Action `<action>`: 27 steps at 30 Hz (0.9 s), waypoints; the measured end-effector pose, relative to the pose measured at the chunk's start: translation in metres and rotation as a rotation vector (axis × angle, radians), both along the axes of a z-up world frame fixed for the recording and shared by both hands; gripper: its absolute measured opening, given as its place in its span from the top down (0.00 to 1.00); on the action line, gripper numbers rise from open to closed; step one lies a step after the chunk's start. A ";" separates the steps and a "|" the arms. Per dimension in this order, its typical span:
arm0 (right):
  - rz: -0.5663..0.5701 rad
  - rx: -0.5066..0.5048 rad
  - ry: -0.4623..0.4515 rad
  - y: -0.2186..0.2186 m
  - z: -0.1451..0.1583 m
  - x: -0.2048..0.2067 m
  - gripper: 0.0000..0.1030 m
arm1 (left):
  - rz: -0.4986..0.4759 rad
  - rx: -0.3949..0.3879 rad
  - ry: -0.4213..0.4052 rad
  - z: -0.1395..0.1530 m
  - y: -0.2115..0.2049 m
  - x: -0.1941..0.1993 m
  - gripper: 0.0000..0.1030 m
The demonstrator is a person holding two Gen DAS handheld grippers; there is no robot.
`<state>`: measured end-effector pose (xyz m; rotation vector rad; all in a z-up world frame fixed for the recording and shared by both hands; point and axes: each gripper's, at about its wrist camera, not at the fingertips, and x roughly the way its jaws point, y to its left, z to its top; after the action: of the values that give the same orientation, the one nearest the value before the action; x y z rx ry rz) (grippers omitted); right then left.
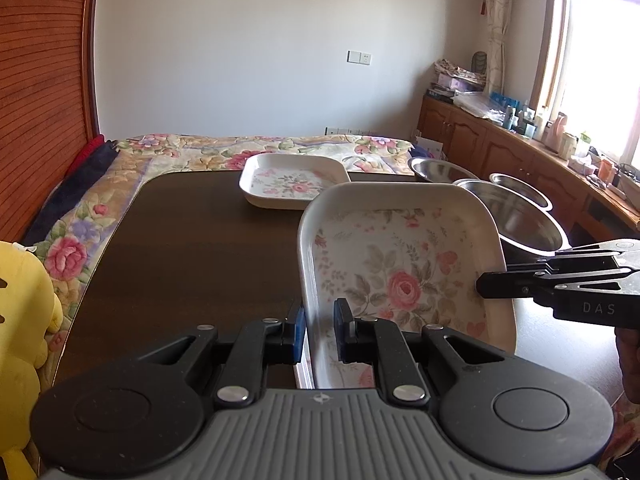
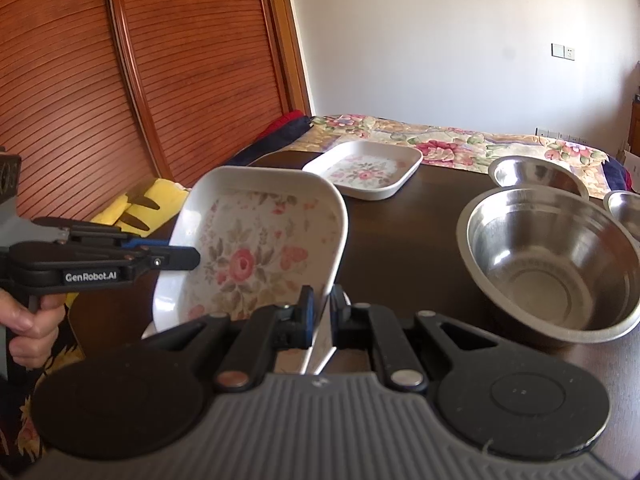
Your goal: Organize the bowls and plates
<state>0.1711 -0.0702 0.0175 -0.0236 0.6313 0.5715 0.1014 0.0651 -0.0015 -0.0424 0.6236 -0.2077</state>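
Left wrist view: left gripper (image 1: 319, 330) and right gripper (image 2: 322, 312) each clench opposite rims of the tilted floral plate (image 1: 404, 276); stiff, light, glossy, likely slippery.

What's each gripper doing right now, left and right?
Left gripper: shut on the floral plate, left rim.
Right gripper: shut on the same plate's right rim; plate lifted and tilted.

- Right gripper (image 2: 321, 307) clamped on right rim of tilted floral plate (image 2: 256, 248).
- Left gripper (image 2: 180, 250) gripping opposite rim.
- Steel bowl (image 2: 548, 264) just right; second floral plate (image 2: 366, 172) ahead on table (image 2: 404, 240).
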 end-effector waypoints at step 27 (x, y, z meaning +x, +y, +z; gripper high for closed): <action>-0.002 -0.005 0.022 -0.001 -0.012 -0.008 0.89 | -0.019 0.017 0.040 -0.009 0.000 0.000 0.85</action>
<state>0.1636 -0.0709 0.0056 -0.0213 0.6545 0.5693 0.1010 0.0647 -0.0104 -0.0248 0.6659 -0.2201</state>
